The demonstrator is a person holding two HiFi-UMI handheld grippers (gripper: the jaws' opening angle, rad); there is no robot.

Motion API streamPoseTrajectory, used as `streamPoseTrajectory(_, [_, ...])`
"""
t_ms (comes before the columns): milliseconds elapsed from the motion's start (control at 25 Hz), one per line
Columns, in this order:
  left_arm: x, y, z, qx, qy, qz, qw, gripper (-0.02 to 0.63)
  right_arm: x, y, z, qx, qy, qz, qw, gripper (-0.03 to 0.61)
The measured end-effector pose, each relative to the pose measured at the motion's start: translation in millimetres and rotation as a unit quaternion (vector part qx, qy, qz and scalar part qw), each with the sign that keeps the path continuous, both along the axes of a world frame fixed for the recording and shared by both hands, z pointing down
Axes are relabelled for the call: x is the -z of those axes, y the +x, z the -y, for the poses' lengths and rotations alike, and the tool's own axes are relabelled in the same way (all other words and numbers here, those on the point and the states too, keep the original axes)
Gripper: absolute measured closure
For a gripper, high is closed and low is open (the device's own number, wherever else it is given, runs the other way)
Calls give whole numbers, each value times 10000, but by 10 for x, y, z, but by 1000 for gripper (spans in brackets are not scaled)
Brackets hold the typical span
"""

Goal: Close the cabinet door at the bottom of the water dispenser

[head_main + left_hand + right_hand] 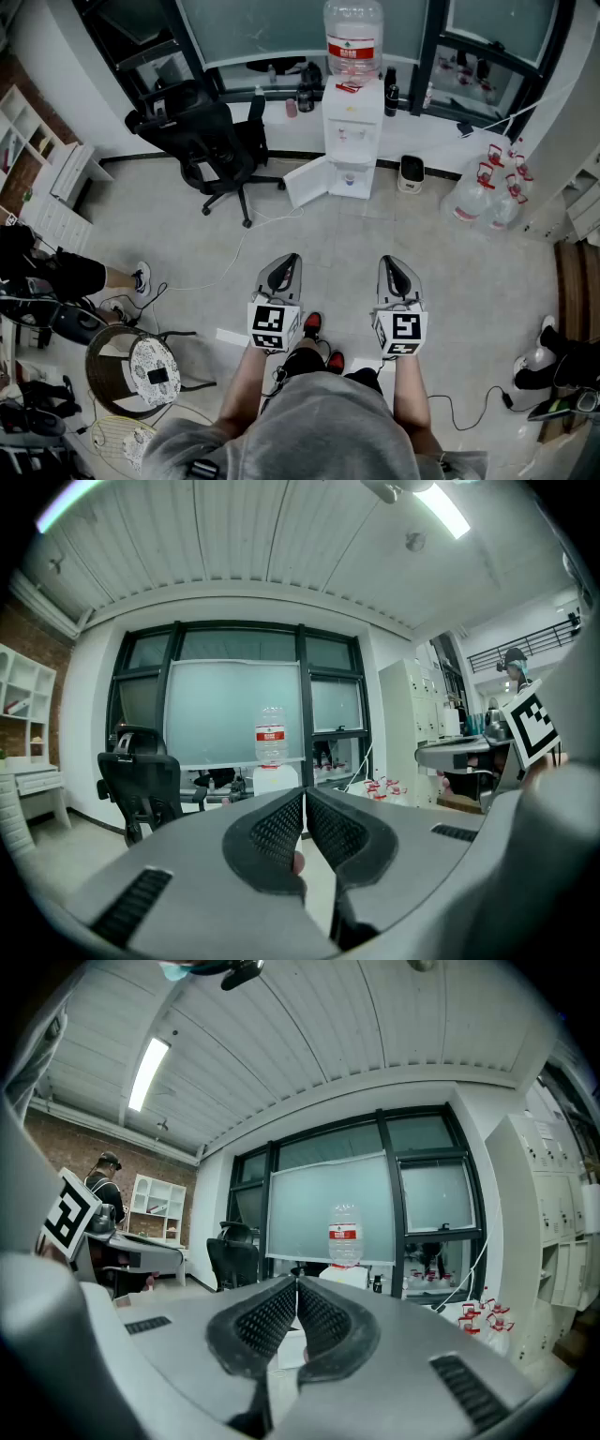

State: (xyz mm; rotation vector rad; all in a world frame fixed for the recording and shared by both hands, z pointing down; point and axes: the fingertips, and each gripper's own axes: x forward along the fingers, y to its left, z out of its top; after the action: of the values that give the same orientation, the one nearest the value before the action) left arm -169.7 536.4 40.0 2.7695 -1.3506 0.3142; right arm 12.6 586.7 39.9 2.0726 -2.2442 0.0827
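the left gripper [287, 262] and right gripper [392, 264] are both closed and empty. at 12 o'clock the water dispenser [353, 122] has its cabinet door [307, 181] open.

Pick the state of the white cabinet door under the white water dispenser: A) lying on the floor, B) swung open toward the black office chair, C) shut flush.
B: the white cabinet door angles out from the white water dispenser on the side of the black office chair.

left hand-held gripper [303, 797]: jaws together, empty | water dispenser [273, 778] ahead | office chair [141, 782] left
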Motion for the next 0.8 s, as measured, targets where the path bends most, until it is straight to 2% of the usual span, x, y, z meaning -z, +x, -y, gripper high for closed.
streamPoseTrajectory(520, [-108,38,201,25,-14,-21,10000,583,-49,133,123,-134,-3,-64,9999,557])
streamPoseTrajectory(800, [-150,91,666,-17,13,-76,10000,583,-105,106,536,-107,-58,-106,9999,557])
